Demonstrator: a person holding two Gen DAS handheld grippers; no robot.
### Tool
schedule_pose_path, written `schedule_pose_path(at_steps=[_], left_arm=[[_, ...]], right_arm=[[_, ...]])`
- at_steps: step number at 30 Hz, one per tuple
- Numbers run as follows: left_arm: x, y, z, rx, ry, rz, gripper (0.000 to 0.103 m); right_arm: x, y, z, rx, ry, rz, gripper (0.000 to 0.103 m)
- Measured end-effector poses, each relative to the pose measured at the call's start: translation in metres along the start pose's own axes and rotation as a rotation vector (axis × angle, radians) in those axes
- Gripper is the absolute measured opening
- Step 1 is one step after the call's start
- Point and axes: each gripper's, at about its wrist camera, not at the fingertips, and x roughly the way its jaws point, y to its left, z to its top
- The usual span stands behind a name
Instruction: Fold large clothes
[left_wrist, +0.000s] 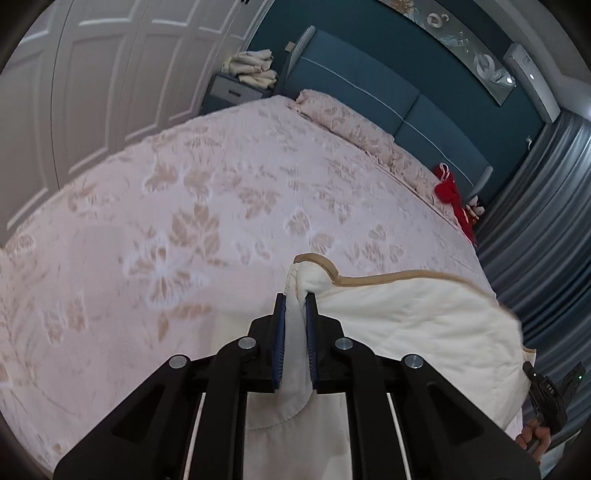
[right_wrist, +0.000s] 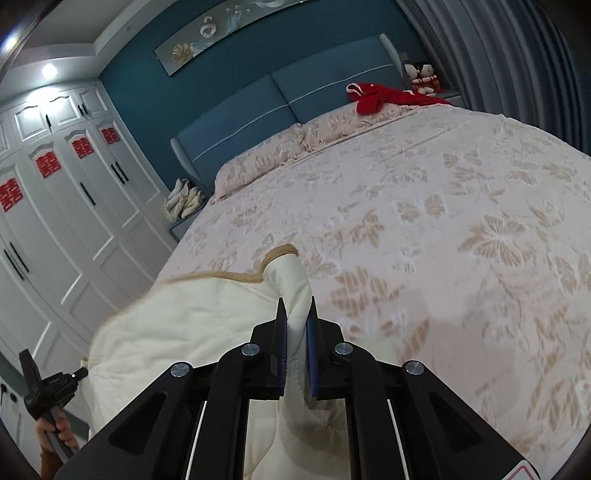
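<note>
Quilt (left_wrist: 424, 325) stretched between both grippers

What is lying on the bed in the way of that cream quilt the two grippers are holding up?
Nothing visible. Both the left gripper and right gripper already clamp the cream quilt, and the floral bedspread ahead is bare. The red garment lies far off by the headboard.

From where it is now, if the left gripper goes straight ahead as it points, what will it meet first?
Probably the pink floral bedspread. The left gripper, shut on the cream quilt, points across the bed toward the pillows; depth is unclear.
</note>
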Motion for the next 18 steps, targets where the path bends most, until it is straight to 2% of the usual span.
schedule_pose_path(at_steps=[3,5,8,13,18], left_arm=[[0.040,-0.005,-0.002,0.048,0.060,0.093,0.010],[0.066,-0.002,-0.013,0.068,0.112,0.145,0.010],[0.105,0.008,-0.033,0.095,0.179,0.232,0.010],[0.124,0.024,-0.052,0.096,0.198,0.264,0.012],[0.138,0.026,-0.066,0.138,0.192,0.290,0.015]], right_arm=[[0.035,-0.007,-0.003,0.008,0.061,-0.054,0.008],[0.068,-0.017,-0.015,0.013,0.134,-0.114,0.008],[0.095,-0.027,-0.032,0.012,0.189,-0.177,0.008],[0.120,-0.045,-0.056,0.025,0.249,-0.220,0.008],[0.133,-0.053,-0.074,0.018,0.260,-0.242,0.009]])
